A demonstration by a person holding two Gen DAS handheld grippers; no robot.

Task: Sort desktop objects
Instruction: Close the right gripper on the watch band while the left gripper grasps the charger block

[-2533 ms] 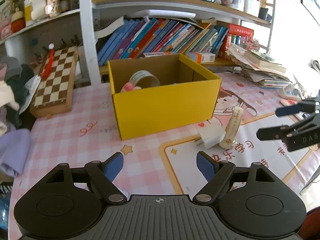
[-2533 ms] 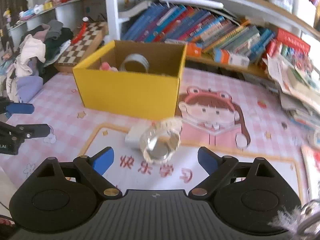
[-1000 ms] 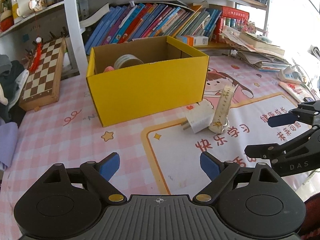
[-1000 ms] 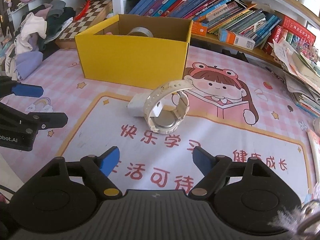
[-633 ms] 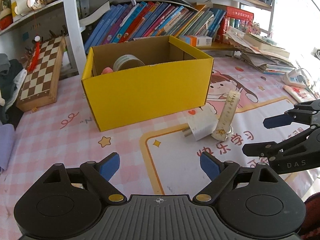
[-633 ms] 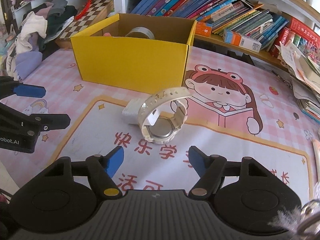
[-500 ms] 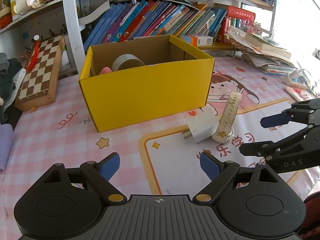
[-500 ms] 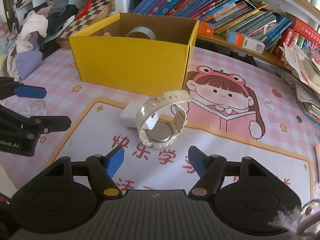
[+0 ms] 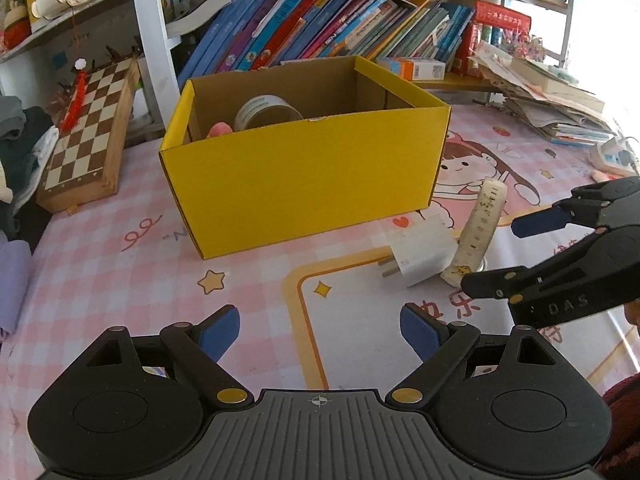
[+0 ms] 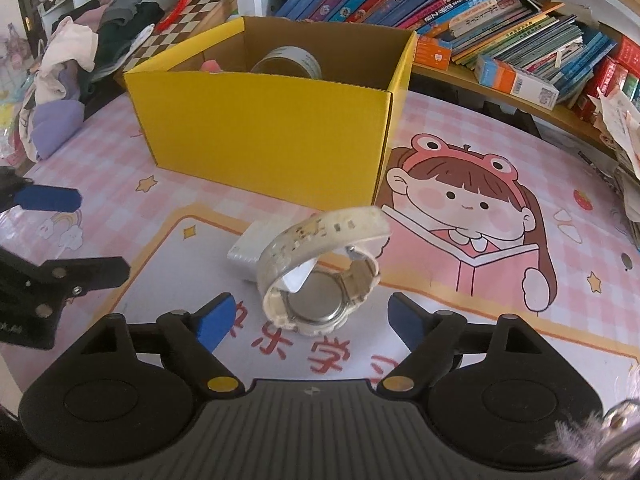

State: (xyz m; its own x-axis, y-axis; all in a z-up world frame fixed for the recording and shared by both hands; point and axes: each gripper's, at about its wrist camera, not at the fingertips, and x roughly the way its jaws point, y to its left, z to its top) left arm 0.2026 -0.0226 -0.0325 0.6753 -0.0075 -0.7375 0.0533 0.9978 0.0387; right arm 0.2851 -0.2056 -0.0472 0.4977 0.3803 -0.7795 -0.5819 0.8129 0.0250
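Note:
A cream wristwatch [image 10: 320, 272] stands on its case on the pink desk mat, just ahead of my open right gripper [image 10: 310, 322]; it also shows in the left wrist view [image 9: 480, 232]. A white plug adapter [image 9: 418, 254] lies against the watch's left side, and shows behind it in the right wrist view [image 10: 256, 250]. The yellow cardboard box [image 9: 304, 176] stands behind them and holds a tape roll [image 9: 266, 112] and a pink object [image 9: 219, 129]. My left gripper [image 9: 320, 330] is open and empty, low over the mat in front of the box. The right gripper [image 9: 532, 252] shows at the right of the left wrist view.
A folded chessboard [image 9: 92, 140] leans at the left by a pile of clothes [image 10: 80, 56]. Books [image 9: 312, 32] fill the shelf behind the box. Stacked papers [image 9: 548, 100] and a white device [image 9: 614, 156] lie at the far right.
Both grippers have moved forward toward the watch and the box, which now look larger. Both jaws stay open; nothing has been taken hold of.

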